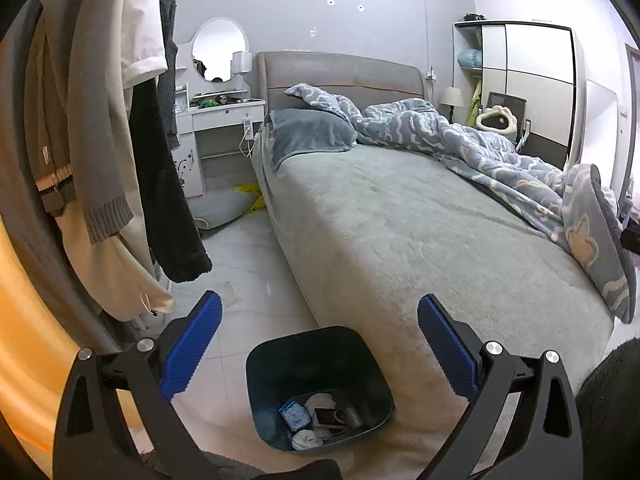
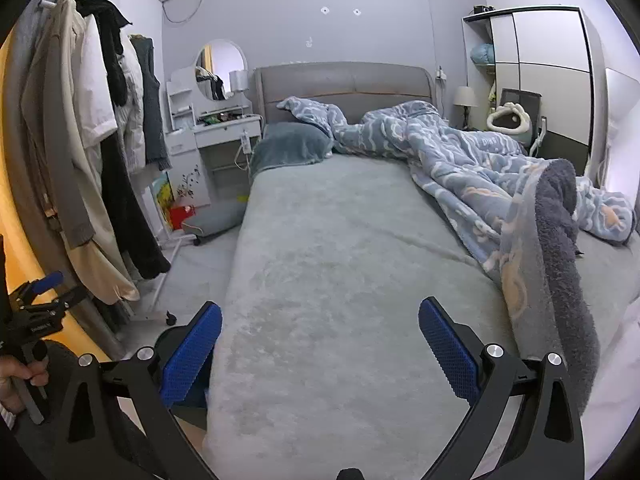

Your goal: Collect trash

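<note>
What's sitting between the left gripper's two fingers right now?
In the left wrist view, the dark trash bin stands on the floor in the gap of the open left gripper, against the bed. Nothing is gripped; tissues and wrappers lie inside.

The bed sheet (image 2: 320,264) is noted as plain grey-green. The duvet (image 2: 472,160) is patterned in pale blue with white cloud swirls and peach motifs. The pillow (image 1: 308,132) is recorded as slate blue. The bin (image 1: 320,364) is dark teal. Blue textured pads (image 1: 192,348) are seen on black gripper frames. The dressing table (image 2: 216,136) is finished in white.
</note>
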